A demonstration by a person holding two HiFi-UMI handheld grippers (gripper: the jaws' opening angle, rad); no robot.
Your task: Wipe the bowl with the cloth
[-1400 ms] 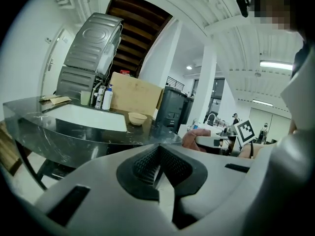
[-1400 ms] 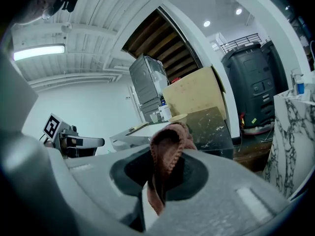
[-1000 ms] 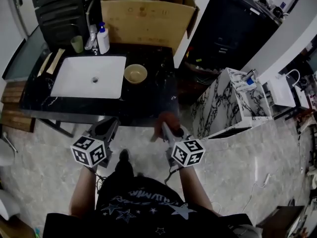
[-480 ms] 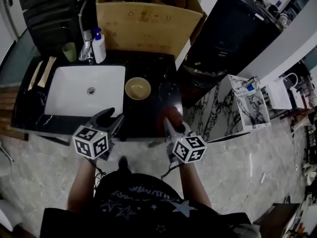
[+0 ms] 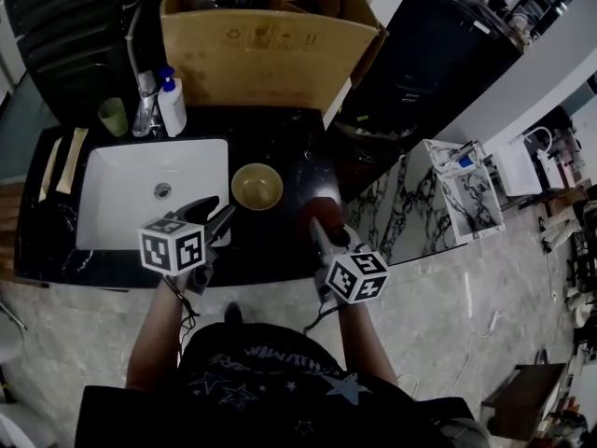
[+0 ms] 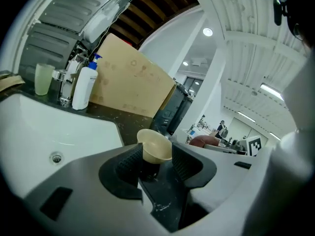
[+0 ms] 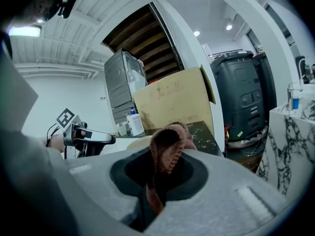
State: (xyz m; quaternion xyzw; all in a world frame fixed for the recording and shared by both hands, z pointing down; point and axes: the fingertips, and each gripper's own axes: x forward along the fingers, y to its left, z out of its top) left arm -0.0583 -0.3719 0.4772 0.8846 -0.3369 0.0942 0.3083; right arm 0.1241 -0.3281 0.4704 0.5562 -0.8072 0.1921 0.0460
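Observation:
A tan bowl (image 5: 256,186) stands upright on the black counter (image 5: 289,152), just right of the sink. My left gripper (image 5: 219,210) hovers over the counter's front edge, a little short of the bowl and to its left. Its jaws are opening, and nothing is between them. In the left gripper view the bowl (image 6: 156,146) shows beyond the gap of that gripper (image 6: 157,162). My right gripper (image 5: 322,228) is shut on a reddish-brown cloth (image 5: 320,210), right of the bowl. The cloth (image 7: 167,146) stands up in a fold from the right gripper (image 7: 158,181).
A white sink (image 5: 131,208) fills the counter's left part. Behind it stand a soap bottle (image 5: 171,103), a tap (image 5: 145,101) and a green cup (image 5: 113,117). A big cardboard box (image 5: 270,40) stands at the back. A marbled cabinet (image 5: 438,203) stands on the right.
Both grippers have come forward from over the floor to the counter's front edge, nearer the bowl. The left gripper's jaws have opened. The cloth stays in the right gripper.

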